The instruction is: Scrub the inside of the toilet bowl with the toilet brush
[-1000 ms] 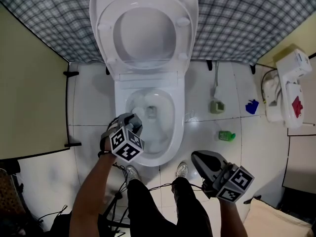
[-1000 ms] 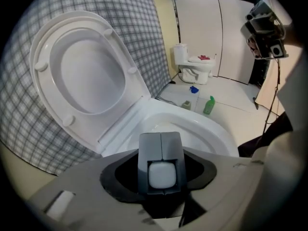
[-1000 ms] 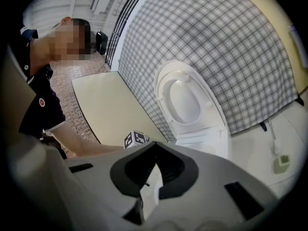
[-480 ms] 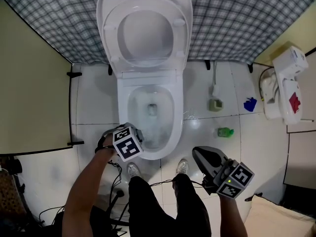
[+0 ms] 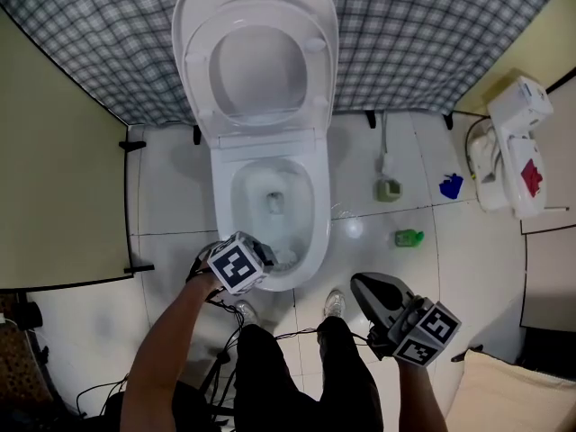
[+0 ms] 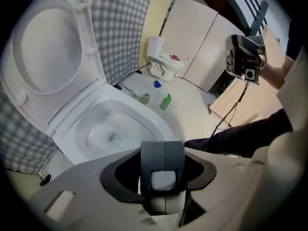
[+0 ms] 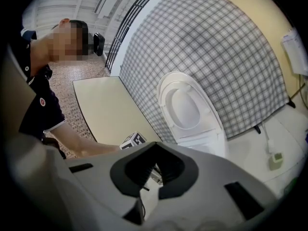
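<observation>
1. The toilet brush [image 5: 284, 259] sits at the near, front end of the toilet bowl [image 5: 322, 214], just inside the rim. In the head view its working end shows only as a pale grey clump against the white porcelain.
2. The left gripper [image 5: 267, 256] has its jaws clamped on the brush. In the left gripper view a grey shaft with a white inset fills the space between them, and the gripper points steeply down over the bowl's front edge.
3. A little water lies round the drain [image 5: 275, 202]. The seat and lid [image 5: 256, 61] stand raised against a wall hung with grey checked cloth [image 5: 432, 34].
4. The right gripper [image 5: 363, 288] hovers well apart from the toilet, above the white tiled floor [image 5: 171, 196] and just right of the person's shoes [image 5: 335, 305]. Its jaws stand apart and hold nothing; only cable and floor show through the gap.
5. On the floor right of the bowl lie a green bottle [image 5: 408, 238], a small blue object [image 5: 450, 186] and a grey-green block [image 5: 388, 190] at the end of a white cord or hose.
6. A white unit [image 5: 513, 138] with a red patch stands in the far right corner, and a cream panel [image 5: 54, 169] borders the scene on the left.
</observation>
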A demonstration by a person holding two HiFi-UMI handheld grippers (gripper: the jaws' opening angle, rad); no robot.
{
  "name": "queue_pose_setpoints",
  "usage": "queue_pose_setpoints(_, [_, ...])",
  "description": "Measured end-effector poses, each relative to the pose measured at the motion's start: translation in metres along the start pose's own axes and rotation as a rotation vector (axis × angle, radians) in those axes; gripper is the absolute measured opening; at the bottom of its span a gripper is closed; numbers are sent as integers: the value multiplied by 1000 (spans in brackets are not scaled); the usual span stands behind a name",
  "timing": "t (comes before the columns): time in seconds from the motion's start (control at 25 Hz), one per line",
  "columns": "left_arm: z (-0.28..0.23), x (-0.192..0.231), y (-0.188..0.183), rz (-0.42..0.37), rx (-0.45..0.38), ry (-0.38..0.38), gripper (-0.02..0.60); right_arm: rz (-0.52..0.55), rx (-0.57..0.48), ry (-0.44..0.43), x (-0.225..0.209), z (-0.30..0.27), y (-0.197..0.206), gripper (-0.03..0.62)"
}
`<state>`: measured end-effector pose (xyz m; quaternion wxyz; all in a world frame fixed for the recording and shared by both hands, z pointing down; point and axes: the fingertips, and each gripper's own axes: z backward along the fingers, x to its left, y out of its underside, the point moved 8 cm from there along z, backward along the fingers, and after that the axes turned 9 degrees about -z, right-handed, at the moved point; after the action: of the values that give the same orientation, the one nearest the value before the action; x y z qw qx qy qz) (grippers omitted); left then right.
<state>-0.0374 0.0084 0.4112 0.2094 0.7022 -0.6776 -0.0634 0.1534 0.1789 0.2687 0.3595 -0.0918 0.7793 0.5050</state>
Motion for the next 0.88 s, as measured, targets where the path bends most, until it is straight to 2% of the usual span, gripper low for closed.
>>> queue_pose_setpoints(0.12, [-5, -5, -2, 87, -80, -28, 212, -4, 5, 5, -2, 0, 3, 0])
queue_pose_setpoints(0.2, [-11, -13, -6, 110, -123, -48, 213, -6, 11, 2, -4, -2, 5, 0])
queue_pose_setpoints(0.36, [-22, -26, -27, 81, -208, -84, 213, -10, 21, -9, -5, -7, 8, 0])
queue_pose_setpoints(0.48, [-30, -28, -40, 50, -242, -115, 213, -13, 27, -14, -7, -11, 10, 0])
queue_pose_setpoints(0.64, [-35, -17, -46, 64, -282, -163, 213, -24, 34, -14, -17, -14, 15, 0])
queue_pose_setpoints(0.76, [-39, -6, -44, 73, -294, -195, 213, -40, 45, -17, -24, -17, 24, 0])
queue_pose_setpoints(0.88, [-47, 6, -44, 46, -262, -238, 213, -50, 51, -21, -30, -22, 32, 0])
